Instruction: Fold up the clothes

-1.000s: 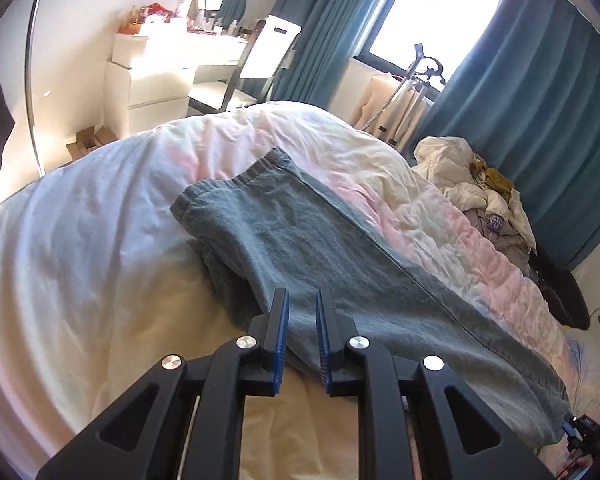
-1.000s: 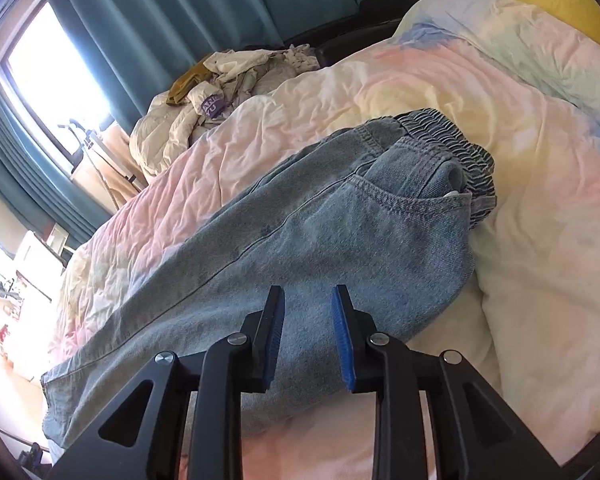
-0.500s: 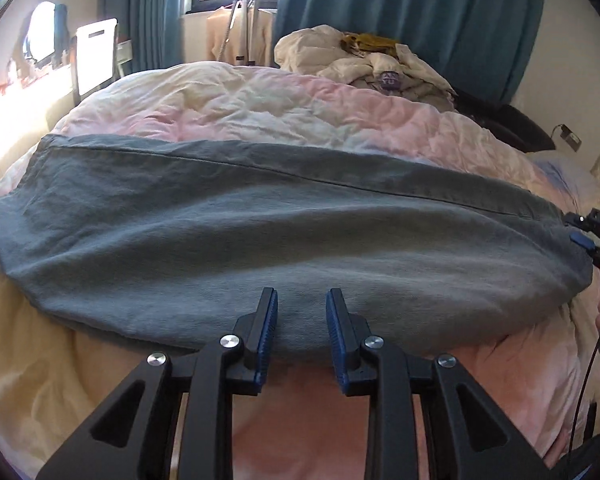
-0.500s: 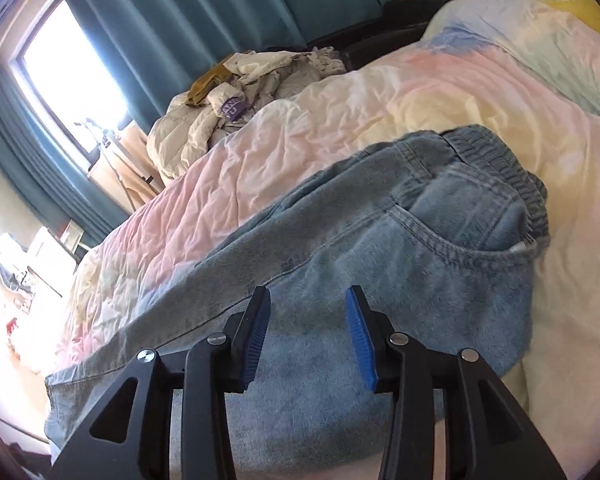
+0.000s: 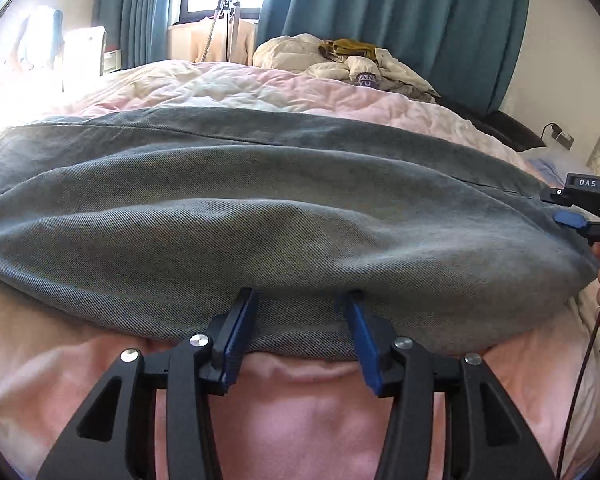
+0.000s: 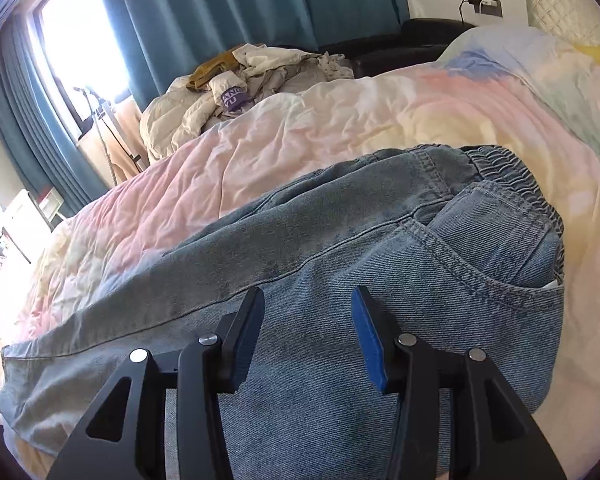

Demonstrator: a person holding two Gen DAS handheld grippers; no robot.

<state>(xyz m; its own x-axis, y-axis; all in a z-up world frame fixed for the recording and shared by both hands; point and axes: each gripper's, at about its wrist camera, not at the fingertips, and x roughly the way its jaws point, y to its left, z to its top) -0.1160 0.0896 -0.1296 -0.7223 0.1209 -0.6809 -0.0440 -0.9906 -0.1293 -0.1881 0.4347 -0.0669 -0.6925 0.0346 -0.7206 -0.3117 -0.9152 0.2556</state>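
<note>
A pair of faded blue jeans (image 5: 284,216) lies lengthwise on the pastel duvet (image 5: 324,412), folded leg on leg. My left gripper (image 5: 300,300) is open, its fingertips at the near long edge of the jeans around mid-leg, nothing between the pads. My right gripper (image 6: 306,294) is open above the seat of the jeans (image 6: 340,272), just short of the back pocket (image 6: 496,256) and elastic waistband (image 6: 512,168). The right gripper also shows in the left wrist view (image 5: 572,218) at the far right end of the jeans.
A heap of pale clothes (image 5: 352,64) lies beyond the bed by the teal curtains (image 5: 400,16); it also shows in the right wrist view (image 6: 236,84). A black sofa (image 6: 400,44) stands behind. Pillows (image 6: 572,52) lie at the head of the bed. A stand (image 5: 228,12) is by the window.
The left gripper has swung round from the leg hems to face the long edge of the jeans, come closer and opened wider. The right gripper has opened wider and lowered toward the seat.
</note>
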